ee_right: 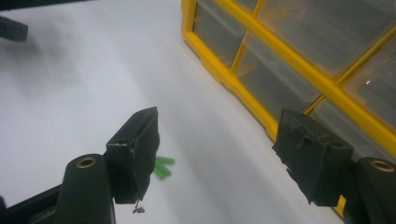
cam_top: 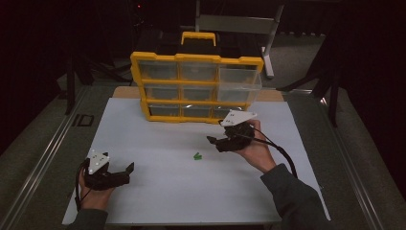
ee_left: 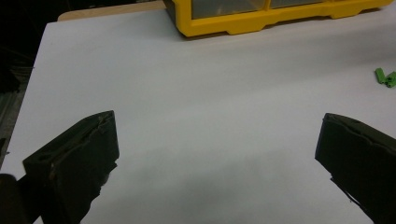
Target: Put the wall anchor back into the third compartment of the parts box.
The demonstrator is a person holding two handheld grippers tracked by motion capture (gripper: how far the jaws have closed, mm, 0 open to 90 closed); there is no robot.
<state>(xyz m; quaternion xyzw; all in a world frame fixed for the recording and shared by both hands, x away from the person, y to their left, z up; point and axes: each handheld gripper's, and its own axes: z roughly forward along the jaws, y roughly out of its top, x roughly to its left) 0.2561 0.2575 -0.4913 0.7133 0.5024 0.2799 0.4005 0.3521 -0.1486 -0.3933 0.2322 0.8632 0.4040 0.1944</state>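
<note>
Near the middle of the white bench top [cam_top: 158, 143] lies a small cluster of green pieces [cam_top: 197, 155], apart from both grippers. Just beyond it toward the right edge, the right gripper [cam_top: 214, 141] hovers with jaws spread and nothing between them. By the near left corner, the left gripper [cam_top: 128, 170] rests with jaws spread wide, holding nothing. At the far edge stands a yellow drawer organizer [cam_top: 196, 60], its top right drawer [cam_top: 239, 79] pulled out.

The left gripper [ee_left: 217, 154] hangs over the white tabletop [ee_left: 201, 93], its two black jaws set wide apart with nothing between them. Small green pieces [ee_left: 386, 77] lie on the tabletop at the right edge. The yellow base of an organizer [ee_left: 261, 21] runs along the top.
</note>
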